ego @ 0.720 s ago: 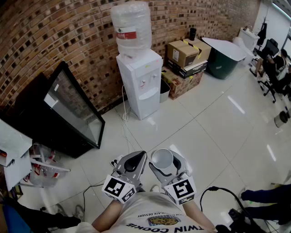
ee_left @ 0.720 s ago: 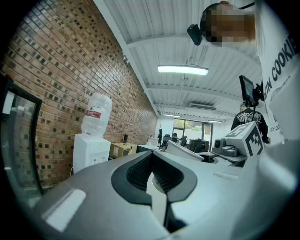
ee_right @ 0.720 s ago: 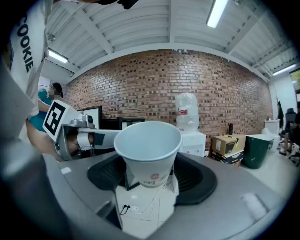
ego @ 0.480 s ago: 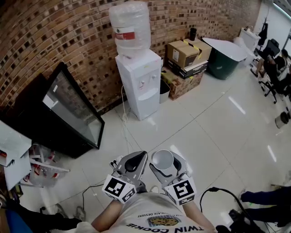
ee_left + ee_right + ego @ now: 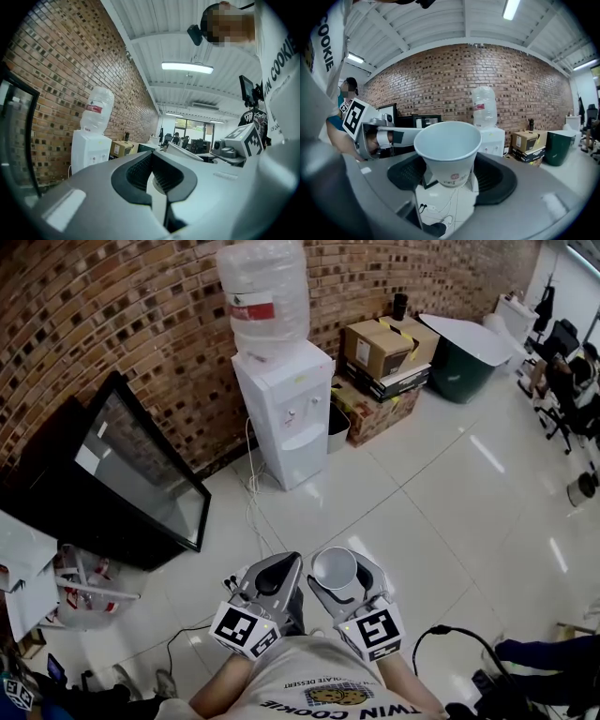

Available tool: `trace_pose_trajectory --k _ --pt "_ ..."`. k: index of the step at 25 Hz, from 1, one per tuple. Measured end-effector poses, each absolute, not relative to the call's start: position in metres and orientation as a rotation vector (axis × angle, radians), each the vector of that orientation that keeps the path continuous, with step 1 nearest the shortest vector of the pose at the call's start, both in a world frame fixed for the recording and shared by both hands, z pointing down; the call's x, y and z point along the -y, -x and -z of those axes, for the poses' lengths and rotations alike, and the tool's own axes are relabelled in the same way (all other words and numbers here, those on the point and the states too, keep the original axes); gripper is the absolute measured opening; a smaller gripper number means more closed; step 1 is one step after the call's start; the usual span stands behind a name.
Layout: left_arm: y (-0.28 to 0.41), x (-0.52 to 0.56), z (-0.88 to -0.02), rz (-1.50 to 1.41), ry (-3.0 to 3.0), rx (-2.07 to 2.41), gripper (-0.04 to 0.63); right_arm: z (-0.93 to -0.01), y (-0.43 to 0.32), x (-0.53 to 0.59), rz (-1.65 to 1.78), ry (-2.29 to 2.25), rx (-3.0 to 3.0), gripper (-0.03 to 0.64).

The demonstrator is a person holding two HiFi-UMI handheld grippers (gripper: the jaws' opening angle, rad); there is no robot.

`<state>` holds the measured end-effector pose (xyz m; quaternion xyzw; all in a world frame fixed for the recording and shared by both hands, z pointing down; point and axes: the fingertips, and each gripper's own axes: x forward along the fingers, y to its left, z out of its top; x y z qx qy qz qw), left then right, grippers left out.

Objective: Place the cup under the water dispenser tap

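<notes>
A white paper cup (image 5: pixel 447 150) sits upright, mouth up, gripped at its lower half between the wide-set jaws of the right gripper (image 5: pixel 338 572) — well short of the water dispenser (image 5: pixel 281 413), which stands across the tiled floor (image 5: pixel 422 493) against a brick wall (image 5: pixel 112 315). The left gripper (image 5: pixel 279 570), equally far from the dispenser, is just beside the right one — its jaws closed together on nothing.

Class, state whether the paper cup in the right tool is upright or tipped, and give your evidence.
Upright. The paper cup is gripped in the right tool, with its open rim uppermost and its narrower base below.
</notes>
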<state>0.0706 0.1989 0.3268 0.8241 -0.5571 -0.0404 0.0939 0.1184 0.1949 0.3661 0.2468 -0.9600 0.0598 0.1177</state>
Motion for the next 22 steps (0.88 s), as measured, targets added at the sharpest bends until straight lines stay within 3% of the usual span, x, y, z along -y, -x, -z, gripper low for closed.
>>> trace_pose_trajectory --k 22 --pt "0.049 -0.017 -0.329 0.148 -2.49 1.51 -0.009 -0.36 0.002 -0.02 -0.188 -0.813 2.713 0.324"
